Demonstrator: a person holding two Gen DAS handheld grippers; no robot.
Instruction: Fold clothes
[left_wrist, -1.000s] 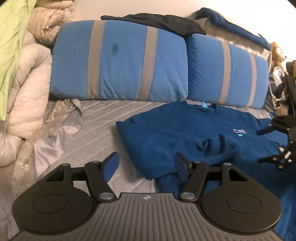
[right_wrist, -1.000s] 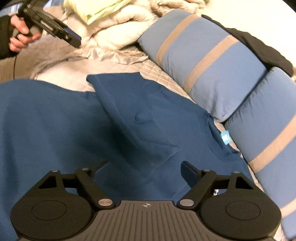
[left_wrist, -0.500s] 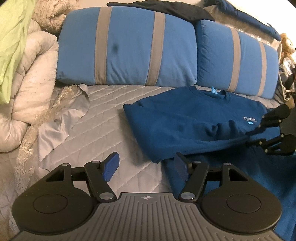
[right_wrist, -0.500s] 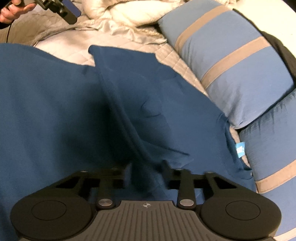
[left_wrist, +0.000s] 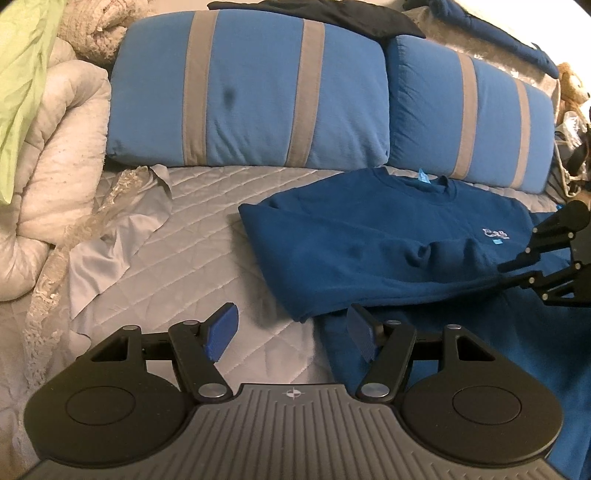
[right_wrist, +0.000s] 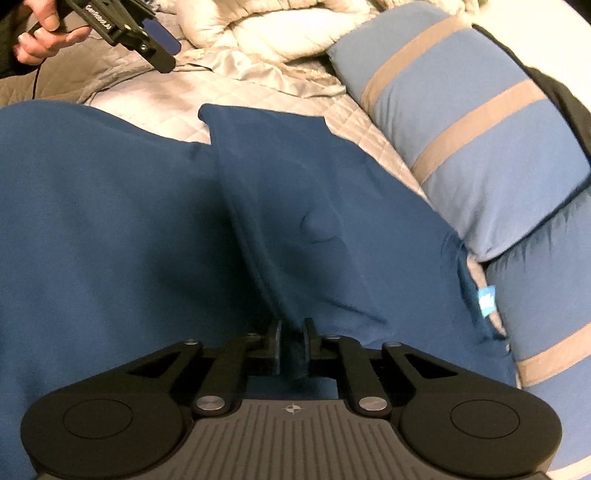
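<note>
Surface: grey quilted bed (left_wrist: 207, 236), frame centre.
Pillows: two blue striped pillows (left_wrist: 251, 92), top.
Sweatshirt: one navy sweatshirt (left_wrist: 354, 236).
Left gripper (left_wrist: 291, 334): spread wide, empty.
Right gripper (right_wrist: 291, 345): pinching a sweatshirt fold.

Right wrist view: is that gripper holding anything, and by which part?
Yes. The right gripper is shut on a raised fold of the blue sweatshirt. The left gripper is open, holding nothing.

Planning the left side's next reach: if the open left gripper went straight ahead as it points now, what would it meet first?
Probably the folded edge of the dark blue sweatshirt, whose corner lies just ahead of the open left gripper on the grey quilted bedspread. Depth is unclear; it could brush the quilt first.
</note>
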